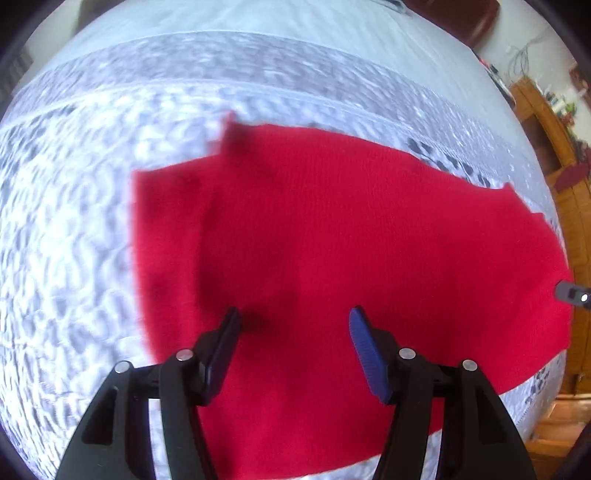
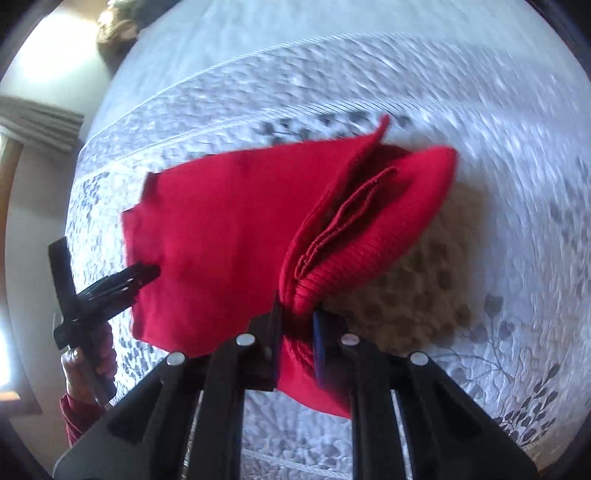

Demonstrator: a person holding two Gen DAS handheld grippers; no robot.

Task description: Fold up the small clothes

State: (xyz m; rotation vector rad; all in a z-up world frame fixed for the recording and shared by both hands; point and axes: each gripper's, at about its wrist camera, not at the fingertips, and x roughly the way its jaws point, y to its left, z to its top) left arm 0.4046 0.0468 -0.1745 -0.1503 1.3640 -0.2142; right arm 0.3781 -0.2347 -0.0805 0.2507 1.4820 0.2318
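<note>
A red knit garment [image 1: 332,221] lies spread on a white and grey patterned bedspread [image 1: 74,221]. My left gripper [image 1: 294,314] hovers over the near part of the garment, open, with nothing between its fingers. In the right wrist view my right gripper [image 2: 296,306] is shut on the ribbed hem of the garment [image 2: 221,240]. That end is lifted off the bedspread [image 2: 498,147], its folded layers fan upward, and it casts a shadow to the right. The left gripper [image 2: 144,271] shows at the garment's left edge, held by a hand [image 2: 92,362].
Wooden furniture [image 1: 569,192] stands past the bed's right edge in the left wrist view. A dark brown object [image 1: 465,18] lies at the bed's far end. In the right wrist view a wall and folded grey fabric [image 2: 40,122] are beyond the bed's left edge.
</note>
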